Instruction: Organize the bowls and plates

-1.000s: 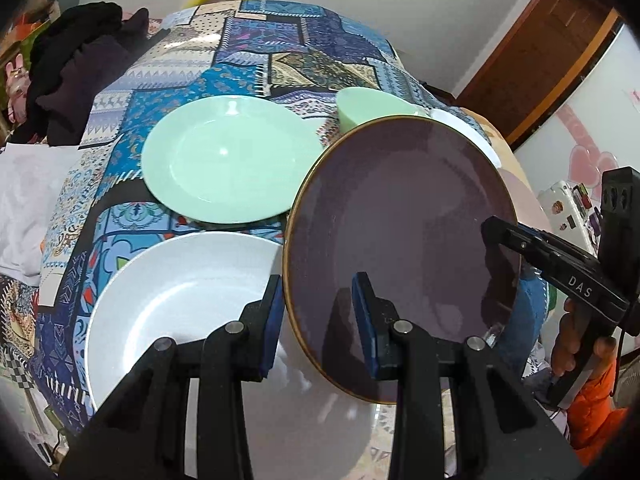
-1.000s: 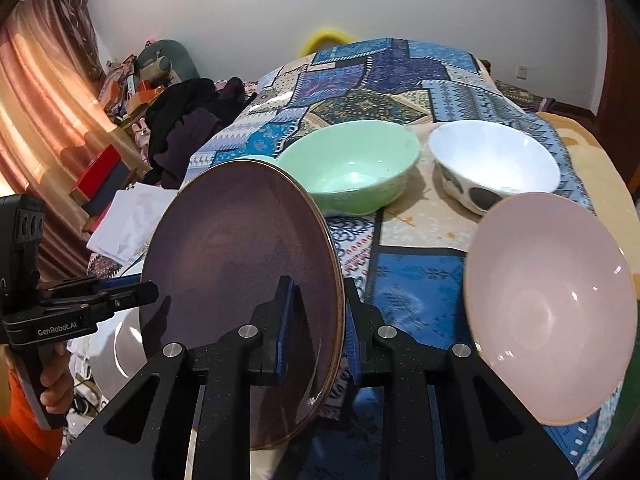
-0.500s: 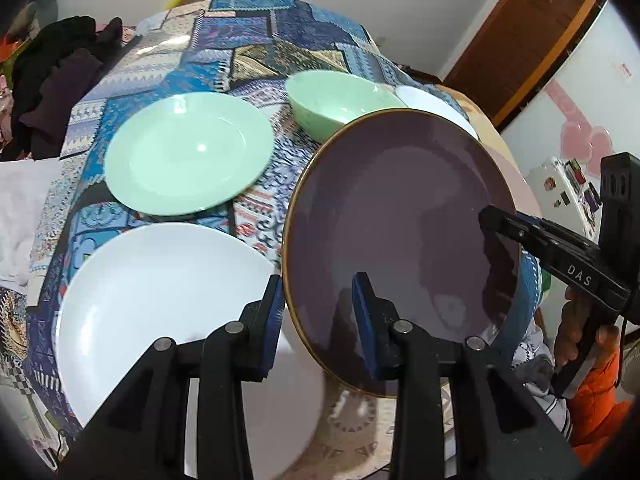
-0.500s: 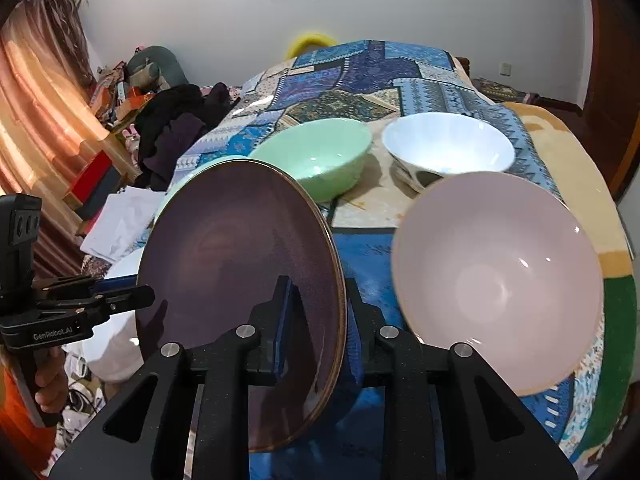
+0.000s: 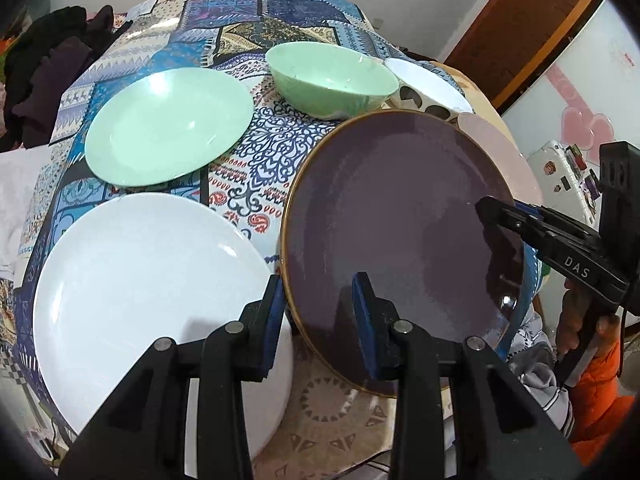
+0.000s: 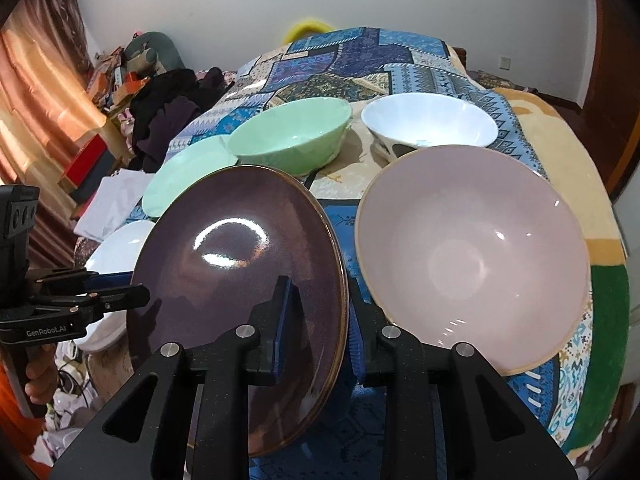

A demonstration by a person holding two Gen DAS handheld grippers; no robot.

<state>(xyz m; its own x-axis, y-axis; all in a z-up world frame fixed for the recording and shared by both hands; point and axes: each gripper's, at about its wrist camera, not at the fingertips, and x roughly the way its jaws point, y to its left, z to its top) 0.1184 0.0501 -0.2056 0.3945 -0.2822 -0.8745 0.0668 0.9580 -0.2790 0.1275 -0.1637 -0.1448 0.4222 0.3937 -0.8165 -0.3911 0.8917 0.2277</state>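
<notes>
A dark purple plate [image 5: 400,224] with a gold rim is held tilted above the bed. My right gripper [image 6: 316,328] is shut on its near edge. My left gripper [image 5: 316,312] is open, its jaws astride the plate's opposite edge with a gap on each side. On the patterned bedspread lie a white plate [image 5: 152,288], a green plate [image 5: 168,124], a green bowl [image 5: 332,76], a white bowl [image 6: 430,128] and a pink bowl [image 6: 472,264]. In the right wrist view the purple plate [image 6: 236,276] hides part of the white plate [image 6: 120,248].
Dark clothes [image 6: 168,108] and white cloth [image 6: 116,204] lie on the bed's left side. Clutter and an orange curtain [image 6: 44,92] stand beyond. A brown door [image 5: 520,12] is at the right. The bed edge drops off near me.
Both grippers and the purple plate have moved right and back from the white plate, toward the pink bowl. The left gripper stays open around the plate's edge.
</notes>
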